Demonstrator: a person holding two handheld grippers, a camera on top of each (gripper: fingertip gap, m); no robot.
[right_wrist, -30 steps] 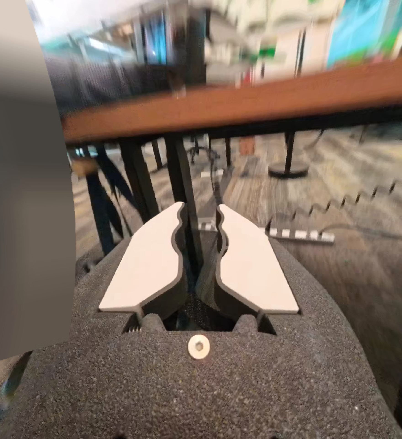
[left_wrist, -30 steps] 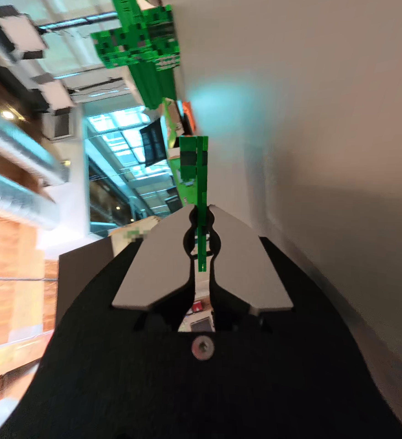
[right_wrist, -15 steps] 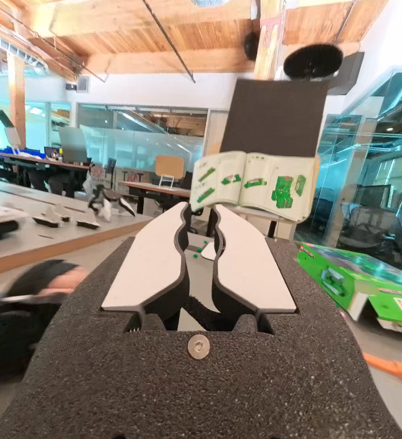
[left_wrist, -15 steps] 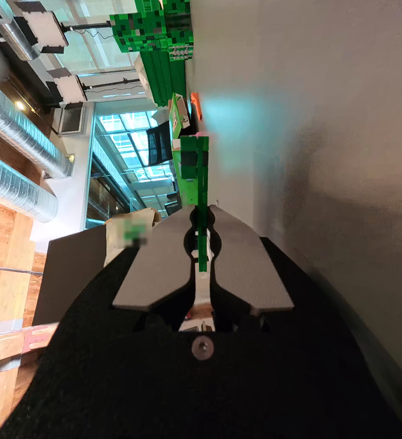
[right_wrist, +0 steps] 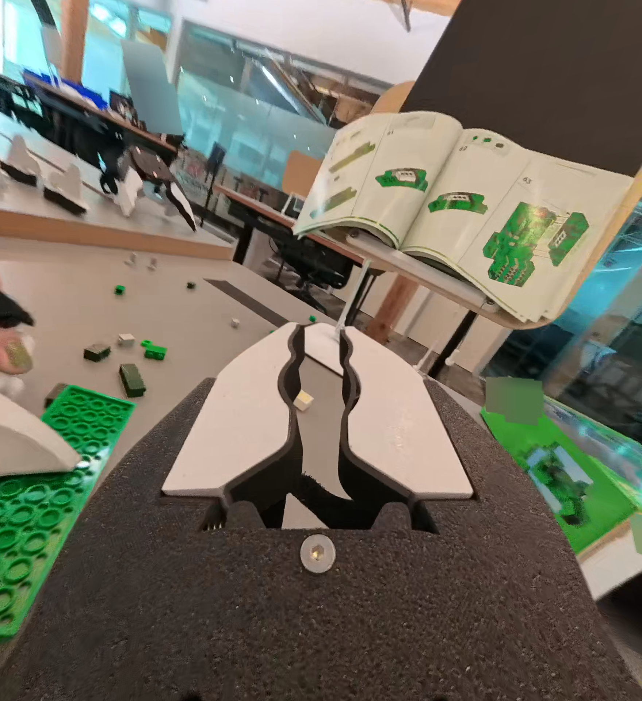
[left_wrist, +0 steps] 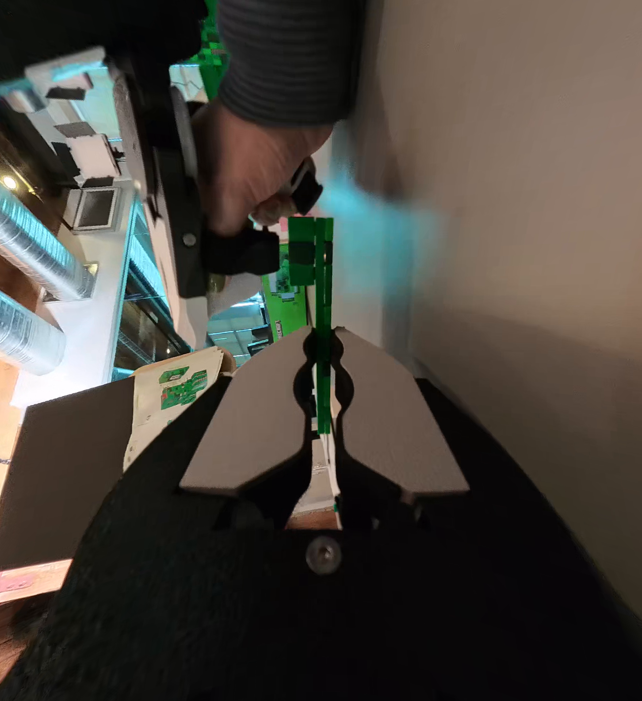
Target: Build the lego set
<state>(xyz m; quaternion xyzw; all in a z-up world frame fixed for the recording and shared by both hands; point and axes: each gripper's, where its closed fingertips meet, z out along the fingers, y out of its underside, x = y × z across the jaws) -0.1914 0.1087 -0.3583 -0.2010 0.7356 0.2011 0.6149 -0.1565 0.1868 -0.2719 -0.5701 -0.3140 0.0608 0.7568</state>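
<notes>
My left gripper (left_wrist: 323,333) is rolled on its side and shut on a flat green lego plate (left_wrist: 321,273), seen edge-on with small green and dark bricks on one face. In the right wrist view the plate's underside (right_wrist: 27,493) shows at the lower left, with a white finger of the left gripper (right_wrist: 8,444) on it. My right gripper (right_wrist: 321,330) is narrowly open and empty above the table. A small white brick (right_wrist: 303,401) lies on the table, seen through the gap between its fingers. The right gripper's body (left_wrist: 183,189) and the hand holding it (left_wrist: 258,170) show in the left wrist view.
Loose bricks lie on the grey table (right_wrist: 65,303): a dark green one (right_wrist: 132,379), a bright green one (right_wrist: 155,351), a white one (right_wrist: 126,338). An open instruction booklet (right_wrist: 463,197) rests on a stand behind. A green set box (right_wrist: 562,474) lies at the right. Spacing between my two grippers at the tips: around 12 cm.
The right gripper swung up from facing the floor under the table to facing the tabletop and booklet. It and its hand have come into the left wrist view. The left gripper still holds the plate.
</notes>
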